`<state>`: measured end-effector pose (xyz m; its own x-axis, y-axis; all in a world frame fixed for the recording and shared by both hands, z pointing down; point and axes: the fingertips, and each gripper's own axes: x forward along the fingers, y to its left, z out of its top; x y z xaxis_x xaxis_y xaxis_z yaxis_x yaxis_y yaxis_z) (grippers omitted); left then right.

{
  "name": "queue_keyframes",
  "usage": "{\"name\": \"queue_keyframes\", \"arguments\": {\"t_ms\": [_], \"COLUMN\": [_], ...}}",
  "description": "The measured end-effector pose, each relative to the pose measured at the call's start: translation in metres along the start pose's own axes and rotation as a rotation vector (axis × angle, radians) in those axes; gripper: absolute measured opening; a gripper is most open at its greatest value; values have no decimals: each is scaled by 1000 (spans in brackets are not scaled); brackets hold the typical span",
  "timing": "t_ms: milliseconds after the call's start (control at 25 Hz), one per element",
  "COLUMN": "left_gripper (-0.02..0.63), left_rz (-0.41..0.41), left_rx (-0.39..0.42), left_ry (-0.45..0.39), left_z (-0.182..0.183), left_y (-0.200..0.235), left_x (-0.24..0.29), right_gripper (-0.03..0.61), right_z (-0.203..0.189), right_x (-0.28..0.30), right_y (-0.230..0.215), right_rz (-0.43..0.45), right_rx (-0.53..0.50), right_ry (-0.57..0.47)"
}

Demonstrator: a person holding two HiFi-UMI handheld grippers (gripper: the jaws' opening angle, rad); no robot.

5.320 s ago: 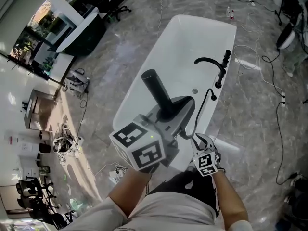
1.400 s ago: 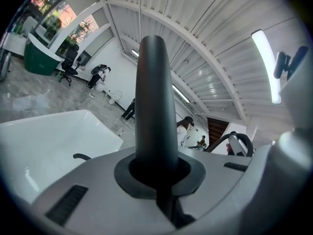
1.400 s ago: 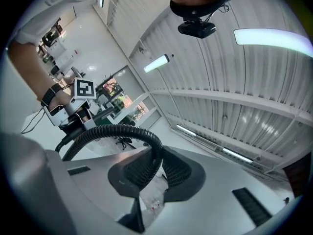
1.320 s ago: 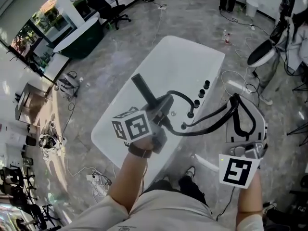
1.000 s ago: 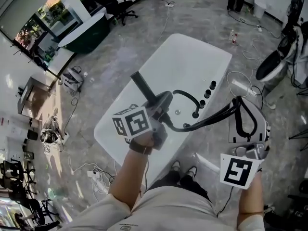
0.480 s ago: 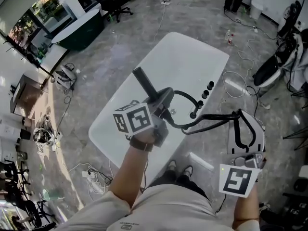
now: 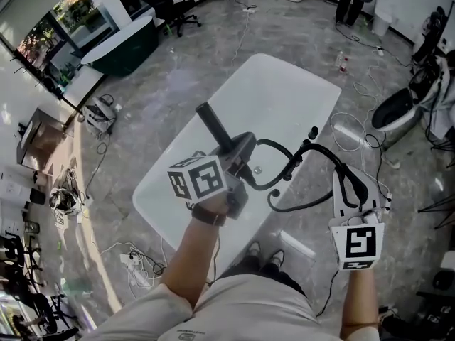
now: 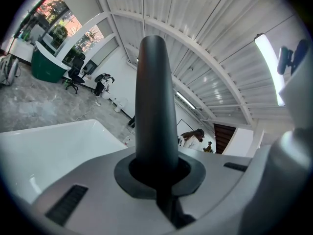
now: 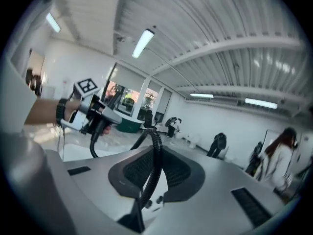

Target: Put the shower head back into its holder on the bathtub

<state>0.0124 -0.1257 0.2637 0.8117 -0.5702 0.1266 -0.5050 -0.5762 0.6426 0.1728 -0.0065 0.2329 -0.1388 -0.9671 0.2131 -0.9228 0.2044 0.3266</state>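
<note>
The white bathtub (image 7: 284, 91) lies below me, with a black curved faucet (image 7: 283, 153) and black knobs (image 7: 312, 131) on its right rim. My left gripper (image 7: 238, 160) is shut on the black shower head (image 7: 213, 128), which sticks up and away from the jaws over the tub. In the left gripper view the shower head (image 8: 156, 106) rises straight out of the left gripper (image 8: 159, 182). Its black ribbed hose (image 7: 323, 155) loops right to my right gripper (image 7: 350, 189), which is shut on it beside the tub. The hose (image 9: 155, 148) runs up between the jaws of the right gripper (image 9: 149, 182).
Cables (image 7: 370, 130) trail over the grey marble floor right of the tub. A white bar (image 7: 295, 241) lies by my feet. Office chairs (image 7: 167, 2) and a dark green counter (image 7: 121, 45) stand at the far left. People stand at the far end.
My right gripper has sunk and rolled, closing in on the tub's right rim, and the hose loop has dropped with it. The left gripper and shower head have stayed put.
</note>
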Motion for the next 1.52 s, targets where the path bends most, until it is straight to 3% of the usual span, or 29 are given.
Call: {"name": "queue_keyframes", "arguments": {"t_ms": [160, 240, 400, 680, 1040, 1120, 1200, 1280, 1400, 1520], "left_gripper": [14, 14, 14, 14, 14, 14, 14, 14, 14, 14], "left_rz": [15, 7, -8, -30, -36, -48, -56, -61, -52, -8], "left_rx": [-8, -9, -5, -16, -35, -23, -16, -22, -12, 17], "left_ry": [-4, -13, -48, -78, -90, -96, -99, -105, -99, -89], "left_z": [-3, 0, 9, 12, 11, 14, 18, 23, 24, 20], "left_y": [7, 5, -1, -6, 8, 8, 9, 12, 22, 34], "left_x": [-3, -5, -4, 13, 23, 25, 26, 26, 26, 27], "right_gripper": [58, 58, 58, 58, 58, 58, 58, 58, 58, 58], "right_z": [-24, -18, 19, 33, -9, -9, 1, 19, 41, 35], "right_x": [10, 13, 16, 17, 18, 23, 35, 46, 68, 96], "right_y": [-11, -20, -35, -64, -95, -97, -92, -86, -62, -32], "right_rz": [126, 116, 63, -273, -494, -453, -319, -232, -131, -50], "right_rx": [395, 428, 300, -168, -218, -94, 137, 248, 211, 142], "right_ry": [-28, -58, -97, -8, 151, 119, 28, -76, -194, -187]}}
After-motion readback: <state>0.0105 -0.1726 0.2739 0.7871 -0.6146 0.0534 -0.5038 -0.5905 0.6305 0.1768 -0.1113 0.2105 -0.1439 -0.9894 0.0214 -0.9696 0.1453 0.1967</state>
